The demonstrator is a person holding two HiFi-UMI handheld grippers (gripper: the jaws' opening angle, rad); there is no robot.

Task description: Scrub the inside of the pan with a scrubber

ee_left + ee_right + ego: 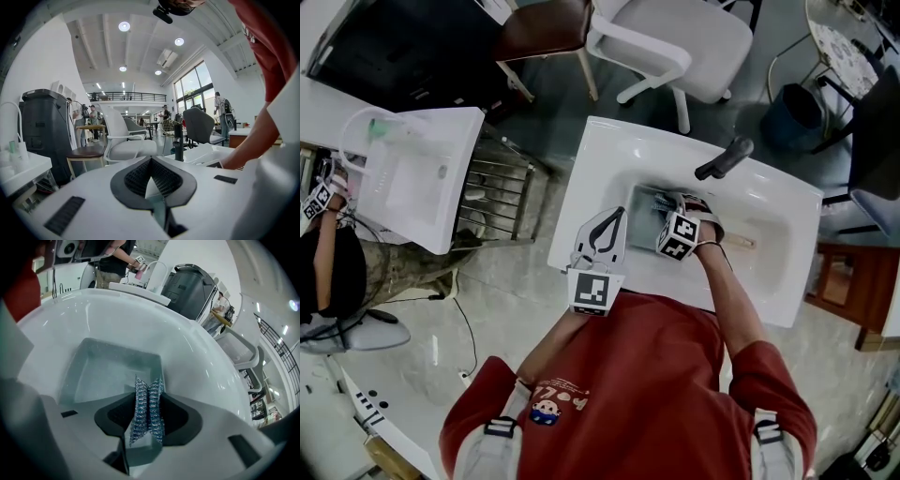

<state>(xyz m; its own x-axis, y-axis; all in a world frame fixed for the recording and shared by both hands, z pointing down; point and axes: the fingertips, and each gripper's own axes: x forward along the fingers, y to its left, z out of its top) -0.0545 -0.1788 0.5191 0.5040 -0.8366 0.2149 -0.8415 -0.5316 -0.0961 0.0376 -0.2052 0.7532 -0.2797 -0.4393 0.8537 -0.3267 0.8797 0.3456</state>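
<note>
A square, clear greenish pan (643, 212) sits in the white sink (591, 178). My right gripper (673, 221) is down in the sink, just over the pan, and shut on a silvery-blue mesh scrubber (147, 405). In the right gripper view the scrubber stands upright between the jaws of that gripper (148, 397), with the pan's floor (105, 369) just beyond it. Whether the scrubber touches the pan is hidden. My left gripper (612, 223) rests over the sink's front left rim, outside the pan. It is shut on nothing (150, 165) and points away into the room.
A dark faucet (724, 158) stands at the sink's far rim. A wooden handle (741, 242) lies in the basin to the right of the pan. A second white sink (422, 173) and a metal rack (497, 192) stand to the left, with chairs (675, 37) beyond.
</note>
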